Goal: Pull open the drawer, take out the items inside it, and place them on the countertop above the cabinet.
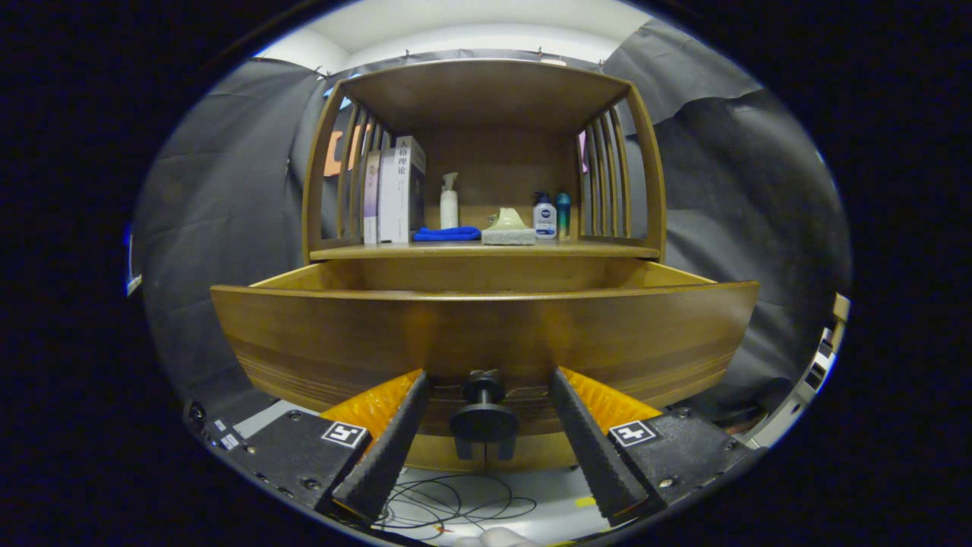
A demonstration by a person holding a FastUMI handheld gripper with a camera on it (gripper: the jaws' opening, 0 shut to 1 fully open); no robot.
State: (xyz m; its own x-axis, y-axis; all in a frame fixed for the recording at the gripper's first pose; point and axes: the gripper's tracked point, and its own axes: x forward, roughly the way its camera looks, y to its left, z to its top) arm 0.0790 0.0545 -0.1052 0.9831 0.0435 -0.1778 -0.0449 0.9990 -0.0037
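A wooden drawer [486, 327] stands pulled out toward me from the cabinet, its curved front panel just ahead of my fingertips. A dark round knob [484, 414] sticks out from the lower middle of that panel. My gripper [490, 380] is open, one finger on each side of the knob with a gap to either side. The drawer's front hides its inside, so I see no items in it. Above the drawer lies the wooden countertop [623, 248], under a shelf canopy.
On the countertop stand several books [395, 194], a white spray bottle [449, 203], a folded blue cloth [446, 234], a tissue box [508, 229] and two small bottles [550, 216]. Slatted side rails [607, 178] flank it. Black cables [448, 501] lie on the floor below.
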